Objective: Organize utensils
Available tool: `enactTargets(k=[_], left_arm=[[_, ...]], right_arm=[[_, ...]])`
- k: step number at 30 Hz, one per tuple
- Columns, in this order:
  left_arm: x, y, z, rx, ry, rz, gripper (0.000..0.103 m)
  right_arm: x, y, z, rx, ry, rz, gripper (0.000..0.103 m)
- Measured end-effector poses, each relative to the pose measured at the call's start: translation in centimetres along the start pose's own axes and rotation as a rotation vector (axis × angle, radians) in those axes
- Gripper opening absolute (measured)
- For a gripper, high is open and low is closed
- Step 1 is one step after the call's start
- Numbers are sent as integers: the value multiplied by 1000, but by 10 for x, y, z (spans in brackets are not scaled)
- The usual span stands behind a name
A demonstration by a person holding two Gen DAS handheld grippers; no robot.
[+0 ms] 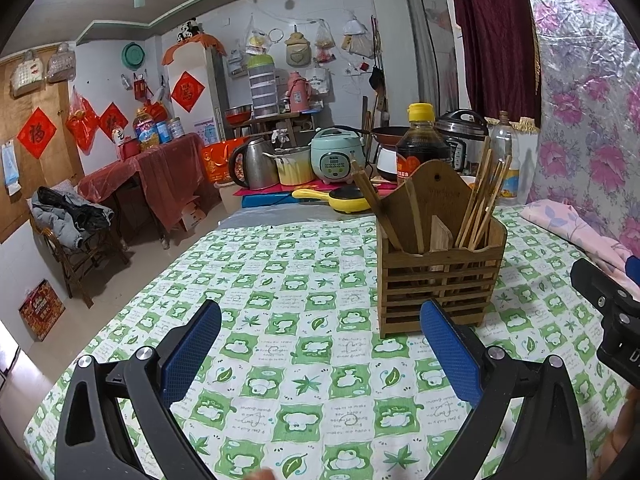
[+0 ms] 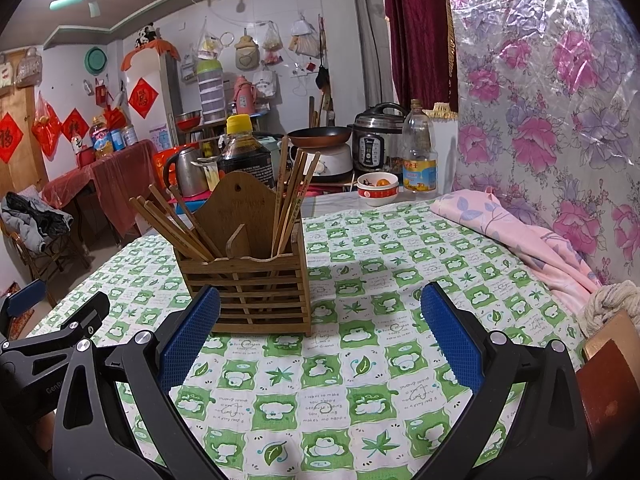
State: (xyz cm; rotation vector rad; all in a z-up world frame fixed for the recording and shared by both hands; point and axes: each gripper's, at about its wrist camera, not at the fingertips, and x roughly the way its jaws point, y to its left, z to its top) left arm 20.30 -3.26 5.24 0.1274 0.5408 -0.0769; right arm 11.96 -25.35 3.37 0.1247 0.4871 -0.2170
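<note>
**Left wrist view: both tongs wide apart, holder standing on the cloth**

Left wrist view shows my left tongs (image 1: 320,344) spread wide with nothing between the blue pads, hovering over the green-and-white checked cloth (image 1: 280,280). The wooden utensil holder (image 1: 440,272) stands upright on that cloth, just ahead of my right-hand pad and a little to the right of centre. Chopsticks (image 1: 482,200) lean out of its right compartment, and a few more (image 1: 374,204) slant out of the left one (a flat wooden piece sits between them, too unclear for me to name). At the far right edge a bit of my right tongs' black frame (image 1: 612,316) pokes in.

From the right wrist, my right tongs (image 2: 320,336) are equally wide apart and empty. Here the holder (image 2: 248,280) sits ahead and to the left, its lower corner just behind my left-hand pad; I cannot tell whether they touch. A pink folded cloth (image 2: 508,232) lies along the right side, well apart from the holder. Behind the holder stand a dark sauce bottle (image 2: 244,156) and a red-and-white bowl (image 2: 378,188).
</note>
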Motion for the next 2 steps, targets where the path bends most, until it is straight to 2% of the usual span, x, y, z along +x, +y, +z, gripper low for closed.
enactTargets(k=[2], left_arm=[[0, -1, 0, 6, 2, 0, 98]], right_arm=[[0, 0, 0, 0, 1, 0, 97]])
